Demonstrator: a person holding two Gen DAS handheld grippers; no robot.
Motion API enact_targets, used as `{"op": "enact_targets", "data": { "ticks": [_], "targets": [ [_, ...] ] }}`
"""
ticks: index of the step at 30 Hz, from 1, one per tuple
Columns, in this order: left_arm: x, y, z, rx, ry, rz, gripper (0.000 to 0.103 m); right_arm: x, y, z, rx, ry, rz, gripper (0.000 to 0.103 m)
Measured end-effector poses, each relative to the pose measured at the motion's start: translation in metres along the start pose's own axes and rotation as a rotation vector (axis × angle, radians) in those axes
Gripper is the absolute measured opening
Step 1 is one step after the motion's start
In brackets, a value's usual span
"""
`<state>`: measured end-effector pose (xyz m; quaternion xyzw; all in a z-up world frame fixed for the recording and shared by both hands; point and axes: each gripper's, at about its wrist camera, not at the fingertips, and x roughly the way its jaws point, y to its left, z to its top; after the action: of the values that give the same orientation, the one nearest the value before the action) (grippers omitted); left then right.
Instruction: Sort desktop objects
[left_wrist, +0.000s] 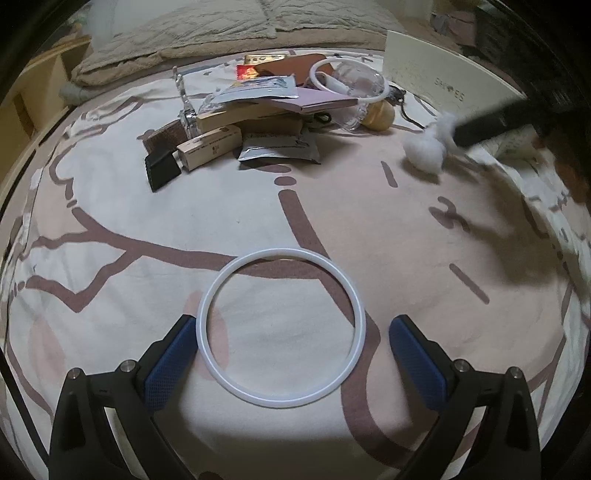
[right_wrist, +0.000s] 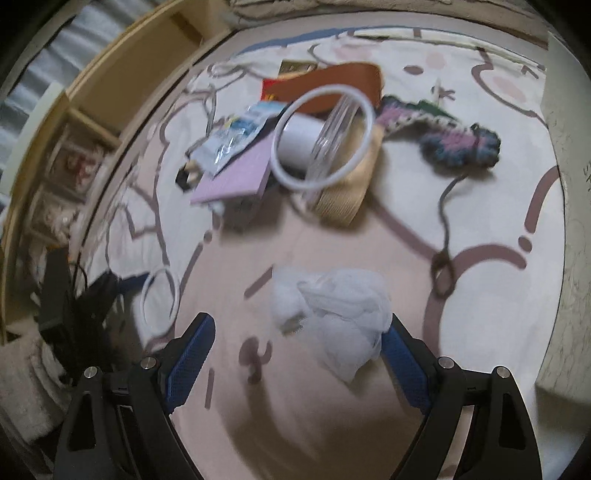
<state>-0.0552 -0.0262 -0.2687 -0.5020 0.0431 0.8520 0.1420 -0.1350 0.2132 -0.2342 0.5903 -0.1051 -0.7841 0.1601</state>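
A white ring (left_wrist: 282, 253) lies flat on the patterned cloth between the blue pads of my left gripper (left_wrist: 293, 321), which is open; the left pad sits right at the ring's edge and the right pad is apart from it. The same ring (right_wrist: 160, 299) shows small at the left of the right wrist view. A white fluffy mesh wad (right_wrist: 332, 314) rests on the cloth between the fingers of my right gripper (right_wrist: 299, 325), up against the right pad, and the jaws stand wide open. From the left wrist view the wad (left_wrist: 424, 151) lies far right.
A pile stands at the back: a second white ring (right_wrist: 321, 136) on a clear jar, a purple booklet (right_wrist: 236, 170), a brown case (right_wrist: 332, 86), small boxes (left_wrist: 210, 146), a silver pouch (left_wrist: 277, 147). A crocheted piece (right_wrist: 454, 140) trails yarn. A white box (left_wrist: 443, 74) stands at the right, wooden shelves (right_wrist: 122, 81) at the left.
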Motion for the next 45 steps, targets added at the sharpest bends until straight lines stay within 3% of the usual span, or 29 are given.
{"op": "enact_targets", "data": {
  "ticks": [4, 20, 29, 35, 45],
  "targets": [
    [0.001, 0.003, 0.004, -0.061, 0.006, 0.001, 0.102, 0.004, 0.006, -0.006, 0.038, -0.031, -0.052, 0.103],
    [0.001, 0.002, 0.004, -0.110, 0.008, 0.042, 0.098, 0.026, 0.020, 0.002, -0.174, -0.066, -0.350, 0.103],
    [-0.002, 0.010, 0.008, -0.181, 0.008, 0.049, 0.085, 0.027, 0.003, 0.014, -0.062, -0.054, -0.284, 0.103],
    [-0.001, 0.009, 0.009, -0.178, 0.011, 0.056, 0.085, 0.023, 0.008, 0.021, -0.037, -0.065, -0.258, 0.103],
    [0.000, 0.007, 0.010, -0.177, 0.012, 0.068, 0.085, 0.026, 0.010, 0.025, -0.028, -0.064, -0.288, 0.103]
  ]
}}
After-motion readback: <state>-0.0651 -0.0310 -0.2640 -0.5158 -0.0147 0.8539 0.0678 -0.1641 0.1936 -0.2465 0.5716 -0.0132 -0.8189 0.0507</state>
